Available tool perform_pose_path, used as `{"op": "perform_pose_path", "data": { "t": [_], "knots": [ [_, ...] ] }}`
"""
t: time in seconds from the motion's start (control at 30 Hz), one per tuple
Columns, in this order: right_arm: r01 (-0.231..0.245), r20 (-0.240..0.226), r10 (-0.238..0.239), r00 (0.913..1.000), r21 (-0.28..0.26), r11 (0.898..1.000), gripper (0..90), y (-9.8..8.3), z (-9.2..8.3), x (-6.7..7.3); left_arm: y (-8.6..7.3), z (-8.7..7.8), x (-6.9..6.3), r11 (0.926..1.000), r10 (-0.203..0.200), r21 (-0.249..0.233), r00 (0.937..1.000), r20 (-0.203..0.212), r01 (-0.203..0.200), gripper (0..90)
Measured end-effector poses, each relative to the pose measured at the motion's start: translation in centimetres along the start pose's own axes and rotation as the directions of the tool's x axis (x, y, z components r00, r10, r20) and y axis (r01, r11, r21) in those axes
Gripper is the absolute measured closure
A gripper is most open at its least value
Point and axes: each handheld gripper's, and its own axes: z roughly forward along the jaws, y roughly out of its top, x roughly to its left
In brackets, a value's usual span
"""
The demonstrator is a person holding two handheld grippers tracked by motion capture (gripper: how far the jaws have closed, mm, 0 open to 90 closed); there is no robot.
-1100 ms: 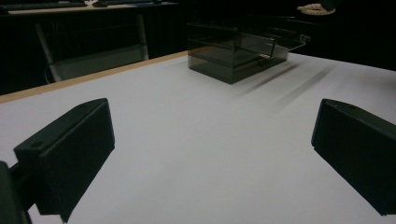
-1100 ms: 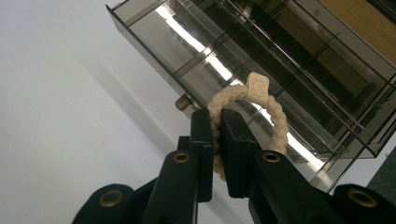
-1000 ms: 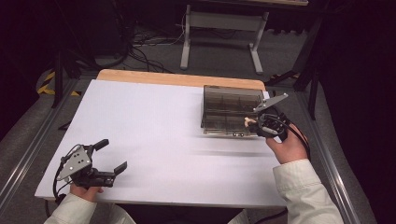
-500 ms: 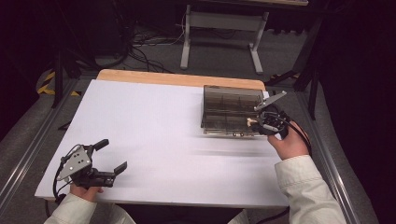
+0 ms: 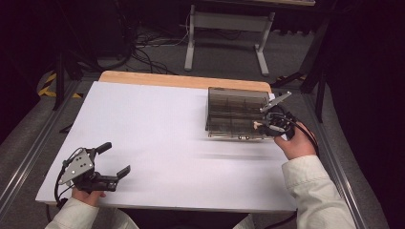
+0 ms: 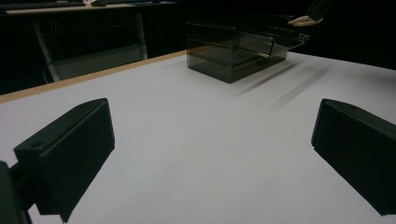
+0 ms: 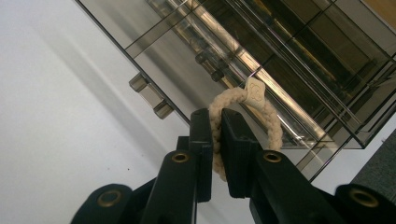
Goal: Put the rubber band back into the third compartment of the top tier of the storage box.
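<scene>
The right hand-held gripper (image 7: 215, 123) is clenched on a cream braided cord loop with a small flat cream tag (image 7: 243, 112). In the right gripper view its two black jaws stand almost together, pinching one side of the loop, while the rest of the loop arches up above the jaw tips with the tag at its top. In the high view this hand-held gripper (image 5: 268, 125) sits at the near right corner of a smoke-tinted clear plastic organiser box with divided compartments (image 5: 234, 112), and the cord loop (image 5: 258, 125) shows as a pale spot over the box's near edge. Whether the loop touches the box I cannot tell.

The box stands on the white-topped bench (image 5: 157, 129), on the far right part of it, close to the wooden strip along the far edge. Two small latches jut from the box's front wall, seen in the right gripper view.

The left hand-held gripper (image 5: 113, 160) rests low over the near left corner of the bench, well apart from the box. It is released: in the left gripper view its jaws stand wide apart with bare white bench between them, and the box (image 6: 233, 51) lies far ahead.
</scene>
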Motion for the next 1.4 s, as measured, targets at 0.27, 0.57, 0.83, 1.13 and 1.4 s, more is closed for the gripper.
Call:
{"op": "perform_pose_path", "data": {
  "t": [0.27,0.57,0.83,1.13,1.4],
  "knots": [
    [-0.012,0.000,0.012,0.9999,0.016,1.000,83.5,0.0,0.5,-0.6,0.0,0.0,0.0,0.9999,-0.011,-0.001,0.9999,0.001,0.011,0.2],
    [-0.027,-0.009,0.028,0.9996,0.030,0.999,83.5,0.0,1.3,-1.6,0.0,0.0,0.0,1.0000,-0.006,0.000,1.0000,0.000,0.006,0.2],
    [-0.031,-0.007,0.031,0.9995,0.040,0.999,83.4,0.0,1.7,-1.8,0.0,0.0,0.0,1.0000,-0.004,0.000,1.0000,0.000,0.004,0.2],
    [-0.034,-0.007,0.034,0.9994,0.054,0.998,78.8,0.0,2.0,-1.9,-0.1,0.0,0.0,0.9999,-0.010,0.001,0.9999,0.002,0.010,0.2],
    [-0.029,-0.002,0.029,0.9996,0.017,0.999,78.1,0.2,1.4,-1.5,0.0,0.0,0.0,1.0000,-0.007,0.000,1.0000,-0.001,0.007,0.2]
  ]
}}
